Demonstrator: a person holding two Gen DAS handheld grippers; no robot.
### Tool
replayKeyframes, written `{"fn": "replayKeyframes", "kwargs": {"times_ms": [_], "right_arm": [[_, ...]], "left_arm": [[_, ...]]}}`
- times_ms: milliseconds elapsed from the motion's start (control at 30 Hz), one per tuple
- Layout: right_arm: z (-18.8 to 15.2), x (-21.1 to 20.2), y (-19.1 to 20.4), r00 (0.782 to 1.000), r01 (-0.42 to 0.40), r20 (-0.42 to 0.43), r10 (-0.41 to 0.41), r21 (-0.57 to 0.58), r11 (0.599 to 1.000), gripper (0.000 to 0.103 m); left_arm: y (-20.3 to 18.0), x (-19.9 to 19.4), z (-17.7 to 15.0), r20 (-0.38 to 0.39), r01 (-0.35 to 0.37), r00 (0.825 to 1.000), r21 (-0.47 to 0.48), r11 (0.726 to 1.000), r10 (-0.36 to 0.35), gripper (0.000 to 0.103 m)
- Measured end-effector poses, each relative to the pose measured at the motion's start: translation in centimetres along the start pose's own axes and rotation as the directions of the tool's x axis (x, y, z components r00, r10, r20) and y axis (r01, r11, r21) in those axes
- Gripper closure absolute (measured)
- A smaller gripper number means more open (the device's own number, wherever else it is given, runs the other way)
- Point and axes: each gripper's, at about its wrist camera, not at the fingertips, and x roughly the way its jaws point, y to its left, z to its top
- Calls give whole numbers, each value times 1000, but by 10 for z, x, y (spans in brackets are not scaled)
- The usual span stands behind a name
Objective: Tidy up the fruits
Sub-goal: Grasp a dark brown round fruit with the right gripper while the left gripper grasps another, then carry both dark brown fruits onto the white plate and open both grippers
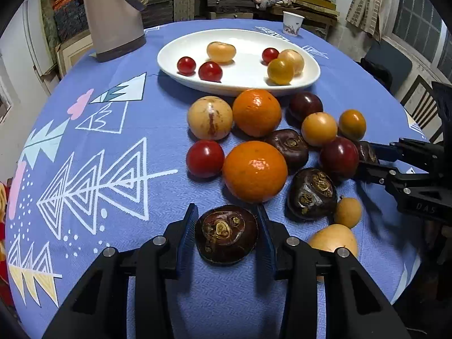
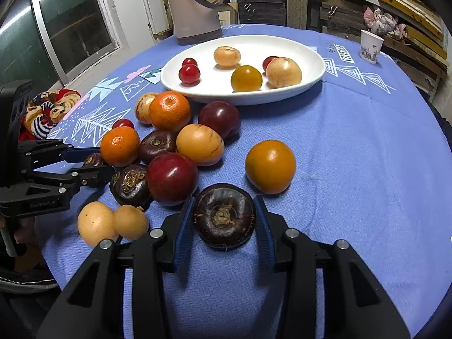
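My left gripper [image 1: 226, 209] is shut on a dark brown water chestnut [image 1: 226, 237] that rests on the blue tablecloth; its pads press both sides. My right gripper [image 2: 224, 199] is shut on another water chestnut [image 2: 224, 217] in the same way. Each gripper also shows at the edge of the other view: the right gripper [image 1: 363, 155] and the left gripper [image 2: 103, 159]. Between them lie two oranges [image 1: 256, 112], red tomatoes [image 1: 204, 158], dark plums [image 1: 339, 154], yellow fruits [image 1: 319, 129] and more chestnuts [image 1: 312, 193]. The white plate [image 1: 282, 39] behind holds several small red and yellow fruits.
A beige thermos jug [image 1: 113, 17] stands at the back left of the round table and a paper cup [image 1: 292, 24] behind the plate. A lone orange-yellow fruit [image 2: 270, 166] sits apart to the right. A patterned red cloth [image 2: 50, 110] lies off the table's left edge.
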Motion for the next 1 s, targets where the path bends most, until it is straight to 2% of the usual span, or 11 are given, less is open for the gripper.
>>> {"fn": "replayKeyframes", "kwargs": {"times_ms": [400, 667, 1000], "right_arm": [[2, -14, 4, 1000, 22, 14, -22, -12, 1000, 62], [15, -45, 2, 995, 51, 89, -49, -20, 998, 62], [45, -60, -7, 987, 55, 152, -53, -13, 998, 62]], "left_arm": [[10, -12, 10, 21, -8, 1000, -26, 1000, 9, 61], [17, -29, 27, 87, -21, 996, -28, 999, 24, 61], [14, -39, 60, 145, -42, 989, -8, 999, 43, 61]]}}
